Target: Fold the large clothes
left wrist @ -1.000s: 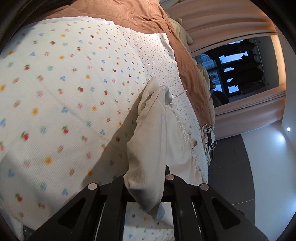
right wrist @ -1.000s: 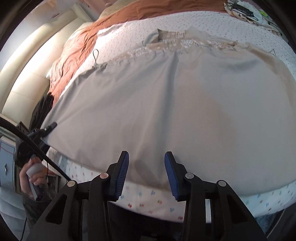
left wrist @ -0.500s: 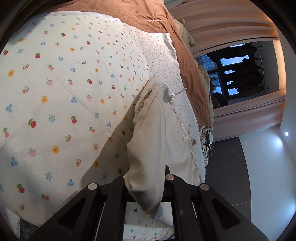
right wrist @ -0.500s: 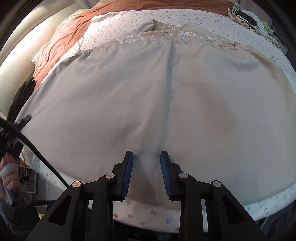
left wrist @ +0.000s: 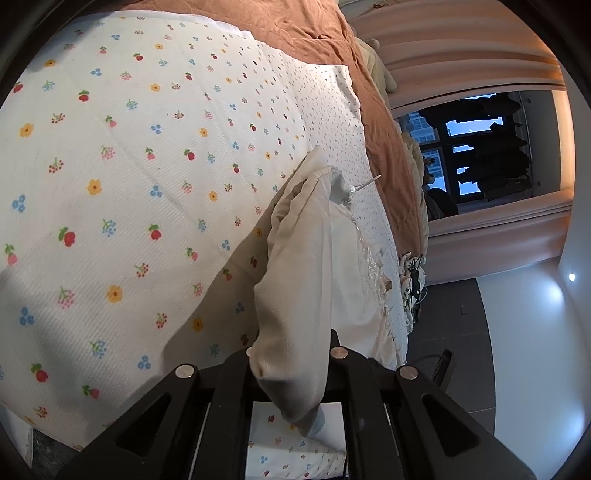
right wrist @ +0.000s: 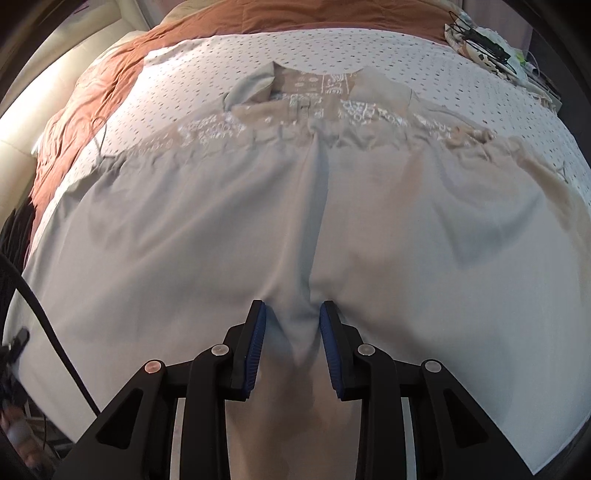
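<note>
Fingers of the left gripper (left wrist: 291, 373) are clamped together on a bunched fold of the pale beige garment (left wrist: 303, 280), which is drawn up from the bed in a ridge running away from the jaws toward a small white tie (left wrist: 364, 183) at its far end. To the left of that ridge the flower-printed sheet (left wrist: 129, 192) is seen, bordered at the top by a rust-brown blanket (left wrist: 306, 29); to the right a dark window (left wrist: 476, 155) is framed by curtains.

Blue pads (right wrist: 255, 350) of the right gripper (right wrist: 291, 317) are held partly apart, pressed down onto the garment (right wrist: 406, 240), with a raised pleat of cloth gathered between them; its jaws have just been closing. The garment is spread wide and fairly flat across the bed, its lace-trimmed band (right wrist: 332, 114) lying at the far side on a dotted sheet (right wrist: 424, 62). At the far left edge a black cable (right wrist: 55, 339) is seen.
</note>
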